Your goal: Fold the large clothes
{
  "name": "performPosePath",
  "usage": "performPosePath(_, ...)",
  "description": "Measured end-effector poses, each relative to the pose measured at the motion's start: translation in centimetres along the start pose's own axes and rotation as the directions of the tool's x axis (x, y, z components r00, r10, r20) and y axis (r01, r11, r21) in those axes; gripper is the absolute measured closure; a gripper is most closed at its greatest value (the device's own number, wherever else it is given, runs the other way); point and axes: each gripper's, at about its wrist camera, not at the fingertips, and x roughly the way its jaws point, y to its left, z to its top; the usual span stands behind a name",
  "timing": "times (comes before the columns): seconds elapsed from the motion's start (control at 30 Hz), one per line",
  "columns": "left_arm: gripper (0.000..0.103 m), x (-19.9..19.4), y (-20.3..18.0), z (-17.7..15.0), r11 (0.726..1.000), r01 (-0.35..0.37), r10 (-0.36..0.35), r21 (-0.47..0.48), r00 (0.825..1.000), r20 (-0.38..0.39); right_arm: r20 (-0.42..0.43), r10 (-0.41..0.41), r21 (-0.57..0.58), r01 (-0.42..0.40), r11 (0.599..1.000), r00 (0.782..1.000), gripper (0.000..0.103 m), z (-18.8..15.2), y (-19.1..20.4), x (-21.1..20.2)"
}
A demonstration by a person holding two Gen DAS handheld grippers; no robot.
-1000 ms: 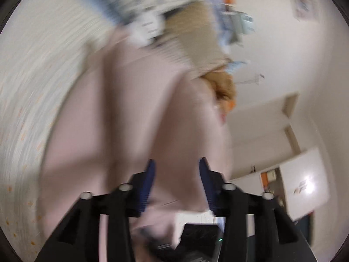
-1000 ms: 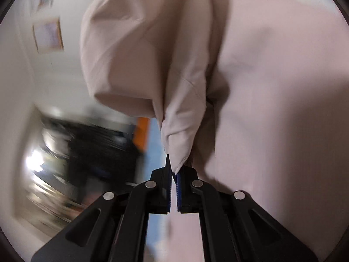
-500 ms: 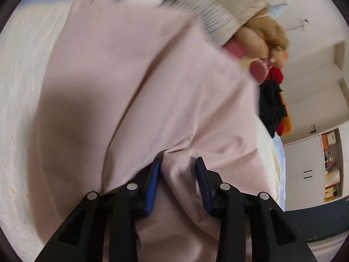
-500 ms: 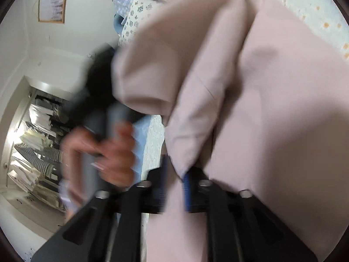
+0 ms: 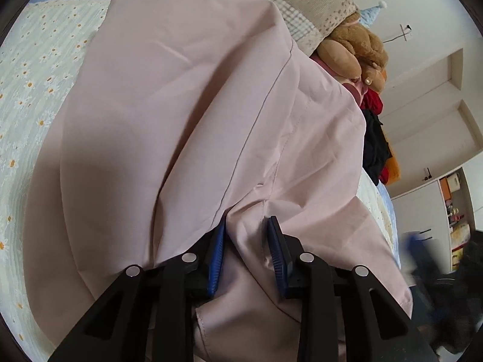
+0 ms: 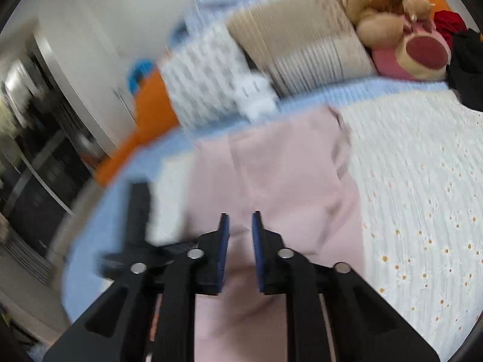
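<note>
A large pale pink garment [image 5: 187, 114] lies spread on the bed. In the left wrist view it fills most of the frame, with a seam running down its middle. My left gripper [image 5: 246, 235] is open, its blue pads on either side of a ridge of the pink cloth. In the right wrist view the pink garment [image 6: 271, 181] lies flat on the daisy bedspread [image 6: 422, 196]. My right gripper [image 6: 240, 223] is open and empty above it. The left gripper's black frame [image 6: 139, 211] shows blurred at the left.
At the head of the bed are a beige striped pillow [image 6: 302, 39], a patterned pillow [image 6: 208, 75], a brown plush bear [image 6: 383, 9], a pink plush [image 6: 416, 54] and dark and red clothes [image 5: 374, 144]. An orange bed edge [image 6: 142, 126] runs at the left. White cupboards [image 5: 437, 187] stand behind.
My right gripper opened, let go of the pink cloth and pulled back above it. The garment dropped flat onto the bed. My left gripper stayed open around the cloth.
</note>
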Motion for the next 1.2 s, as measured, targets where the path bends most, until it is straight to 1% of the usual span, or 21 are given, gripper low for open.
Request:
performPosePath(0.07,0.072,0.1,0.1,-0.2,1.0,-0.003,0.003,0.017,1.0,0.006,-0.109,-0.072,-0.059,0.065,0.996,0.991,0.092,-2.3,-0.9,3.0)
performPosePath(0.13,0.077,0.3,0.2,-0.4,0.999,-0.015,0.015,0.038,1.0,0.01,-0.198,-0.137,-0.127,0.113,0.985,0.971,0.094,-4.3,-1.5,6.0)
performPosePath(0.17,0.077,0.3,0.1,-0.4,0.998,-0.021,0.02,0.051,1.0,0.009,-0.187,-0.134,-0.141,0.109,0.984,0.973,0.094,-4.8,-1.7,6.2)
performPosePath(0.23,0.078,-0.5,-0.3,-0.3,0.998,-0.025,0.025,0.062,1.0,0.001,-0.181,-0.13,-0.136,0.106,0.985,0.975,0.093,-4.3,-1.3,5.3)
performPosePath(0.27,0.076,-1.7,-0.8,-0.3,0.998,-0.016,0.015,0.064,1.0,0.013,-0.168,-0.119,-0.135,0.096,0.986,0.979,0.089,-3.7,-0.9,4.6)
performPosePath(0.3,0.072,-2.8,-1.4,-0.1,0.997,-0.007,0.004,0.077,0.999,0.033,-0.136,-0.104,-0.154,0.083,0.985,0.985,0.089,-2.9,-0.2,3.3)
performPosePath(0.37,0.061,-6.1,-3.5,0.2,0.988,-0.011,-0.005,0.151,0.995,0.104,-0.057,-0.089,-0.204,0.075,0.976,0.994,0.089,-0.8,1.1,1.2)
performPosePath(0.43,0.042,-8.9,-5.5,1.2,0.977,-0.033,-0.005,0.21,0.984,0.177,0.004,-0.063,-0.221,0.062,0.973,0.998,0.089,2.2,1.7,0.0)
performPosePath(0.47,0.041,-10.0,-6.6,2.4,0.972,-0.04,-0.01,0.233,0.978,0.209,0.038,-0.078,-0.22,0.085,0.972,0.996,0.089,3.5,1.6,0.0)
performPosePath(0.53,0.041,-10.3,-8.0,4.6,0.961,-0.088,0.022,0.263,0.969,0.245,0.084,-0.102,-0.23,0.119,0.966,0.991,0.089,6.0,0.9,0.8)
performPosePath(0.6,0.042,-9.1,-9.1,7.3,0.948,-0.147,0.07,0.283,0.962,0.265,0.103,-0.151,-0.223,0.171,0.96,0.983,0.09,8.3,-0.1,2.6)
performPosePath(0.63,0.046,-8.1,-8.7,8.6,0.943,-0.169,0.093,0.288,0.961,0.259,0.104,-0.161,-0.227,0.181,0.957,0.982,0.091,8.6,-0.6,3.8)
performPosePath(0.67,0.048,-6.8,-8.1,9.8,0.94,-0.19,0.122,0.282,0.962,0.243,0.11,-0.21,-0.235,0.231,0.944,0.971,0.089,8.8,-1.3,5.2)
performPosePath(0.7,0.051,-5.6,-7.3,10.6,0.94,-0.214,0.155,0.266,0.961,0.228,0.109,-0.227,-0.249,0.248,0.936,0.968,0.09,8.9,-1.7,6.4)
performPosePath(0.73,0.052,-4.6,-6.3,11.1,0.939,-0.235,0.181,0.25,0.959,0.219,0.102,-0.236,-0.255,0.255,0.933,0.966,0.091,8.6,-2.0,7.2)
performPosePath(0.77,0.054,-3.4,-4.9,11.5,0.942,-0.243,0.199,0.233,0.96,0.196,0.101,-0.273,-0.258,0.29,0.921,0.957,0.093,8.3,-2.7,8.4)
performPosePath(0.8,0.058,-2.5,-3.6,11.5,0.944,-0.25,0.213,0.217,0.96,0.18,0.086,-0.272,-0.261,0.285,0.922,0.958,0.094,8.1,-3.3,9.5)
performPosePath(0.9,0.058,0.2,0.0,10.9,0.951,-0.249,0.223,0.182,0.963,0.152,0.058,-0.308,-0.285,0.312,0.906,0.949,0.094,6.4,-4.8,12.4)
performPosePath(1.0,0.058,1.2,1.0,10.3,0.948,-0.256,0.227,0.191,0.961,0.161,0.035,-0.338,-0.311,0.332,0.89,0.94,0.094,4.9,-5.2,13.9)
performPosePath(1.1,0.06,0.0,-0.2,9.9,0.937,-0.286,0.256,0.203,0.953,0.159,0.075,-0.343,-0.34,0.348,0.874,0.936,0.092,5.0,-4.1,12.5)
performPosePath(1.2,0.058,-4.1,-2.8,8.1,0.935,-0.249,0.205,0.253,0.961,0.187,0.124,-0.292,-0.382,0.317,0.868,0.948,0.09,4.2,-2.0,8.5)
